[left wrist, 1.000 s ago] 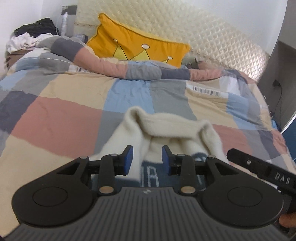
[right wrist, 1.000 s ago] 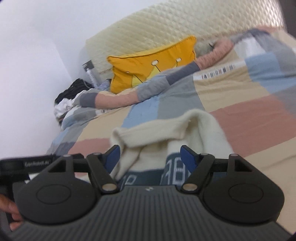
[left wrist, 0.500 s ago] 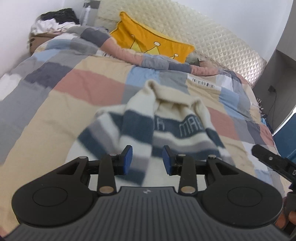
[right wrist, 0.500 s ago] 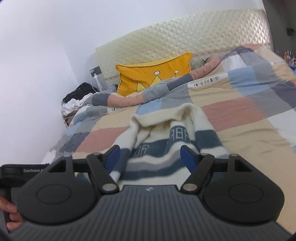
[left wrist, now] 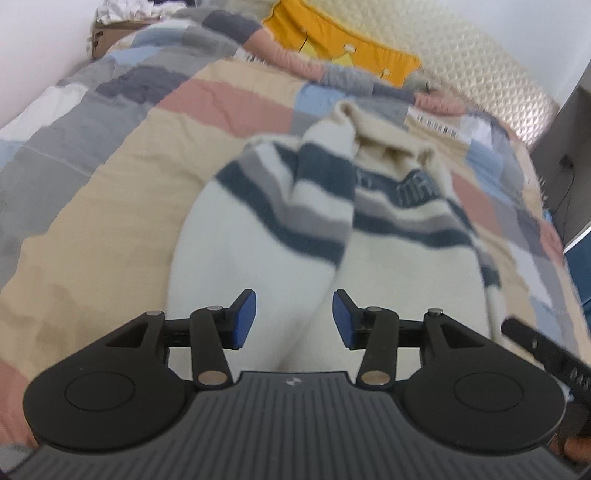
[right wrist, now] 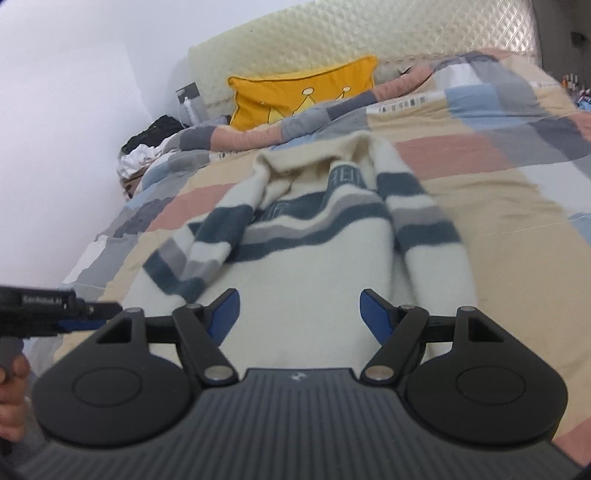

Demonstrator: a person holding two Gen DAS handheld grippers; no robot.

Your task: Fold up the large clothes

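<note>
A cream sweater with dark blue and grey stripes [left wrist: 332, 229] lies spread on the bed, collar toward the headboard, both sleeves folded in over the body. It also shows in the right wrist view [right wrist: 314, 243]. My left gripper [left wrist: 293, 317] is open and empty, over the sweater's plain cream lower part. My right gripper [right wrist: 300, 314] is open wide and empty, over the same lower part. The left gripper's tool shows at the left edge of the right wrist view [right wrist: 48, 306].
The bed has a patchwork quilt [left wrist: 110, 155] in beige, pink, grey and blue. A yellow crown pillow [right wrist: 299, 88] leans on the quilted headboard [right wrist: 369, 33]. A pile of clothes [right wrist: 147, 147] sits at the far left by the wall. A dark cabinet [left wrist: 569, 110] stands right.
Both grippers have pulled back from the collar toward the foot of the bed. The sweater's striped body and plain lower part came into view. Both grippers stay open.
</note>
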